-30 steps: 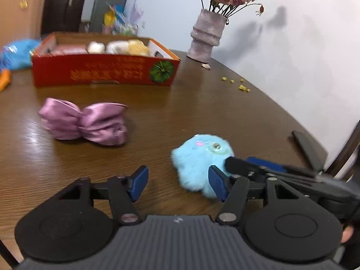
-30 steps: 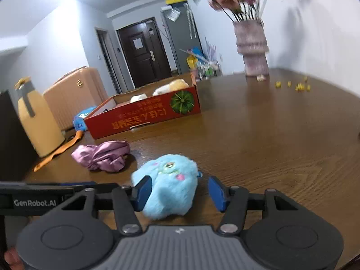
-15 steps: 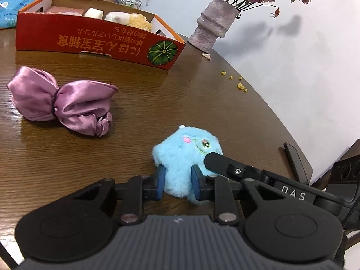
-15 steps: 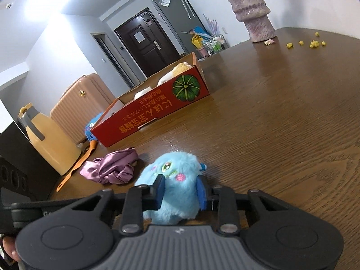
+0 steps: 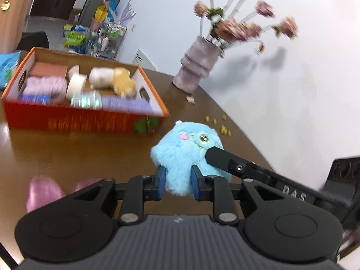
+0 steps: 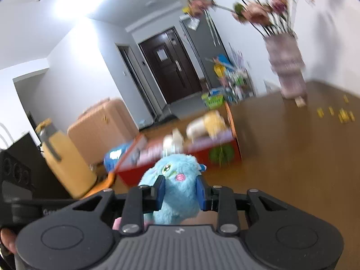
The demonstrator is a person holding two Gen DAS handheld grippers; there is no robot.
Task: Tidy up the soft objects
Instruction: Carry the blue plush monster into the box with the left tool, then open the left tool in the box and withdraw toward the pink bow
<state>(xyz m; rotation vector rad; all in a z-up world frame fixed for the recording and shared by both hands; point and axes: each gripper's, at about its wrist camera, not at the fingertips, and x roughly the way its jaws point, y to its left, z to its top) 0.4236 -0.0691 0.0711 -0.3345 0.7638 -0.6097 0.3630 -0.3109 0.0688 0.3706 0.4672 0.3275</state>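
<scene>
One blue plush toy (image 5: 186, 155); one pink satin bow (image 5: 45, 193); one red box (image 5: 83, 117); one vase (image 5: 198, 65); two grippers; one suitcase (image 6: 101, 126)

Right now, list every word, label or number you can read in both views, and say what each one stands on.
"DAS": on the right gripper's black arm, in the left wrist view.
"G": a cut-off start of lettering on the left gripper's arm, in the right wrist view; the rest is hidden.
Print on the red box front: too blurred to read.
Paper on the dark door: too small to read.
</scene>
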